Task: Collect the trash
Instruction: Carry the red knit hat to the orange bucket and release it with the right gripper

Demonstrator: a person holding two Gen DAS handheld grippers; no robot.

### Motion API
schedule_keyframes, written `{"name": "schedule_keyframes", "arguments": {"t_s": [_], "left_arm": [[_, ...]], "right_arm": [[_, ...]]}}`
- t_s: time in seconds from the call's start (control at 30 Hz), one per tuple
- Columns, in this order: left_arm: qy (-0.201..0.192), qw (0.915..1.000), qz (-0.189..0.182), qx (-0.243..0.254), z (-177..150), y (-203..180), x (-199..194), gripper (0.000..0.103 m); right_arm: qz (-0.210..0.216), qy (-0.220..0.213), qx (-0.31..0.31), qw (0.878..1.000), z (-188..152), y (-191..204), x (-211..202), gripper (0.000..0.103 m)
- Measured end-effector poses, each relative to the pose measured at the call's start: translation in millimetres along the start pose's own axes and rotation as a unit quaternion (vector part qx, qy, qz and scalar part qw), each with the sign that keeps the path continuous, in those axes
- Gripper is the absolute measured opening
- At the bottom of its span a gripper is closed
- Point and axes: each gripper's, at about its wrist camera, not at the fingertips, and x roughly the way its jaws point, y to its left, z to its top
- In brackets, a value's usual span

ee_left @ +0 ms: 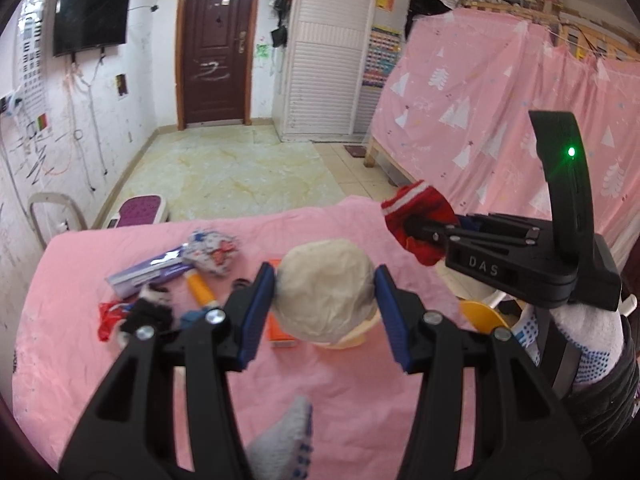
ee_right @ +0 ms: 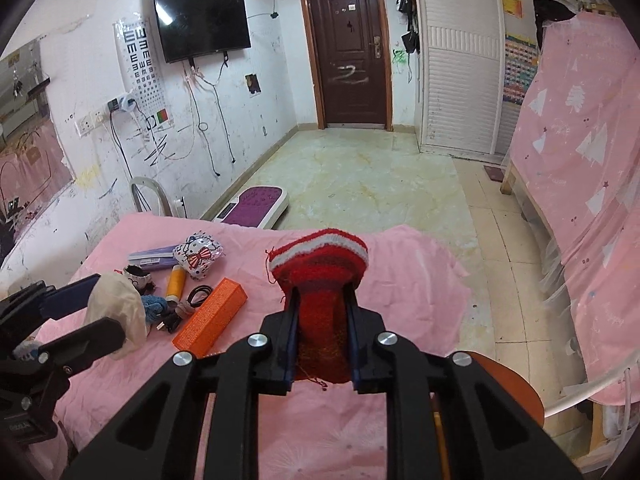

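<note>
Paper wad (ee_left: 326,290) hides orange box (ee_left: 278,330) | sock (ee_right: 320,276) toe hidden

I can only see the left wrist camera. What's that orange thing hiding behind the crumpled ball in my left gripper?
Observer: The right wrist camera shows it whole, past the crumpled ball: a long orange box lying flat on the pink sheet.
Operator: Is anything hiding next to it?
Observer: Yes, a coiled black cable lies beside the box's far end.
</note>
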Motion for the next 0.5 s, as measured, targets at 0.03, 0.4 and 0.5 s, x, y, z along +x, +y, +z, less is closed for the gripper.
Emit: {"name": "schedule_keyframes", "arguments": {"t_s": [0.03, 0.4, 0.5], "left_arm": [[0.004, 0.9999, -0.007, 0.006, 1.4, -8.2, 1.8, 0.049], [0.031, 0.9951, -0.037, 0.086, 4.7, -108.3, 24.8, 0.049], [0.043, 0.9924, -0.044, 0.106, 0.2, -133.0, 34.5, 0.049]], "right_arm": [[0.0, -0.008, 0.005, 1.0, -2.8, -8.4, -8.8, 0.01], [-0.015, -0.061, 0.051, 0.997, -36.3, -93.1, -71.6, 0.01], [-0.021, -0.072, 0.066, 0.995, -51.0, -116.4, -85.4, 0.01]]}}
